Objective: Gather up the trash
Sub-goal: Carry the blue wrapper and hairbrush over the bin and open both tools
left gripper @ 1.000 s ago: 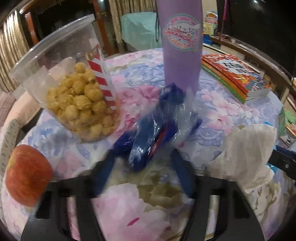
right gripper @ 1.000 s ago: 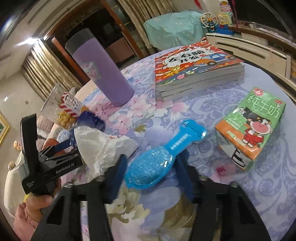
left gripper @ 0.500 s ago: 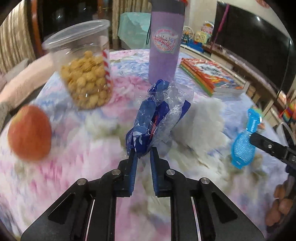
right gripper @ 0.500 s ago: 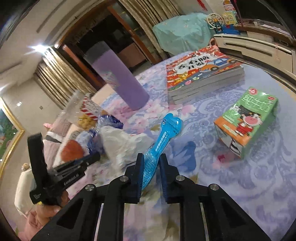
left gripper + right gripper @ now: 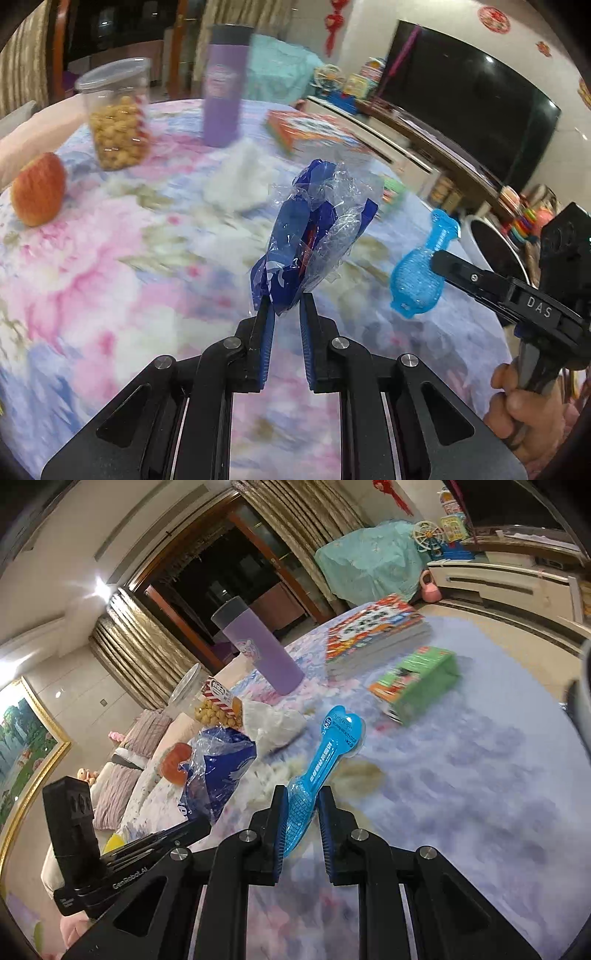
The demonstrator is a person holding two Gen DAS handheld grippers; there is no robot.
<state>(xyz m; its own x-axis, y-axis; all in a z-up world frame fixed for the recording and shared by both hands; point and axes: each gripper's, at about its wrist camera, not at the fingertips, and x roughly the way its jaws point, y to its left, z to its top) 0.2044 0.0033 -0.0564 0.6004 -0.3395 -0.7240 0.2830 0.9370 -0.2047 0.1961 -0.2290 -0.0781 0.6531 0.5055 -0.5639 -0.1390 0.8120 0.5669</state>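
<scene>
1. My left gripper (image 5: 286,308) is clamped on the lower end of a crumpled blue and clear wrapper (image 5: 314,236); its jaws have just been closing, and the wrapper stands up from the fingertips, clear of the worktop (image 5: 110,258).
2. My right gripper (image 5: 301,805) is pinched on the wide end of a blue plastic package (image 5: 325,760); those jaws have just been closing too, with the package between them.
3. The package's long axis runs forward and up from the fingertips, narrow end farthest away. The wrapper's long axis also runs up and away from its gripper.
4. A white tissue (image 5: 240,181) lies on the worktop beyond the left gripper.
5. The worktop is round under a flowered cloth. Farther off on it stand a purple bottle (image 5: 223,85), a popcorn tub (image 5: 118,118), an apple (image 5: 37,192), books (image 5: 376,631) and a green carton (image 5: 417,679).
6. A dark television (image 5: 472,99) stands behind.
</scene>
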